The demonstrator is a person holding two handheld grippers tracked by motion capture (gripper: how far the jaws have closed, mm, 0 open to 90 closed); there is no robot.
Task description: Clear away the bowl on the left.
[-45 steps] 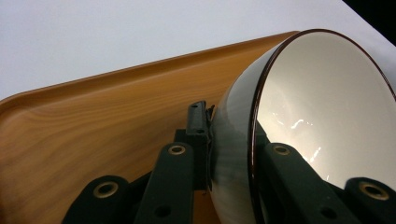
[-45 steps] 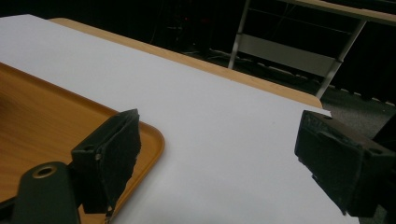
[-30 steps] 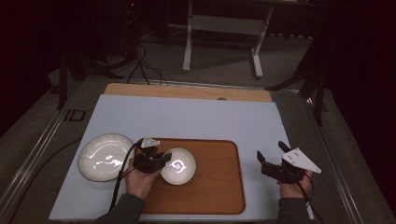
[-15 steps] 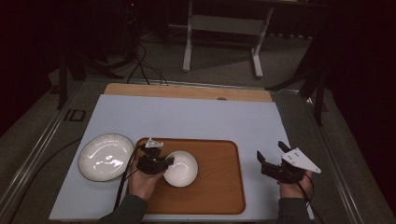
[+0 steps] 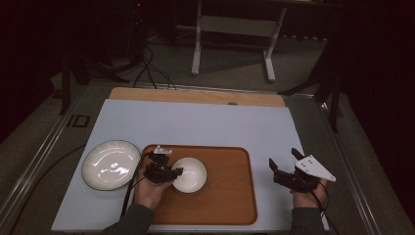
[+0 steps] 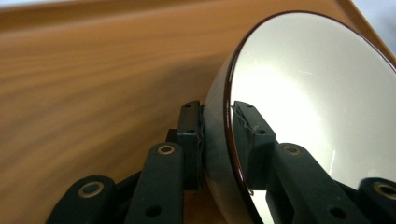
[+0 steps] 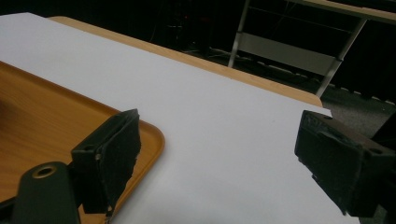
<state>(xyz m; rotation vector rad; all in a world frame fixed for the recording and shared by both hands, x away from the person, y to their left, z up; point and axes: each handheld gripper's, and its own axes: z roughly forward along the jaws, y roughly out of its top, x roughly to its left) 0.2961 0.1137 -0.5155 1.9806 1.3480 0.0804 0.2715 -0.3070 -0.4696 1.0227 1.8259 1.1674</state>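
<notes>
A white bowl (image 5: 190,174) with a dark rim sits on the wooden tray (image 5: 230,196), left of the tray's middle. My left gripper (image 5: 172,172) is shut on the bowl's left rim. In the left gripper view one jaw presses the bowl's (image 6: 317,102) outer wall and the other its inner wall, with the tray (image 6: 93,70) behind. A white plate (image 5: 111,164) lies on the white tabletop to the left of the tray. My right gripper (image 5: 285,159) hovers open at the table's right, off the tray, with nothing between its jaws (image 7: 219,154).
The white tabletop (image 5: 195,125) stretches behind the tray to a wooden strip (image 5: 195,95) at the far edge. Beyond the table stand a white metal frame (image 5: 232,29) and cables on a dark floor. The tray's corner (image 7: 149,135) lies just left of the right gripper.
The left gripper has carried the bowl slightly rightward on the tray and tipped it level from a tilt. The right gripper has stayed put.
</notes>
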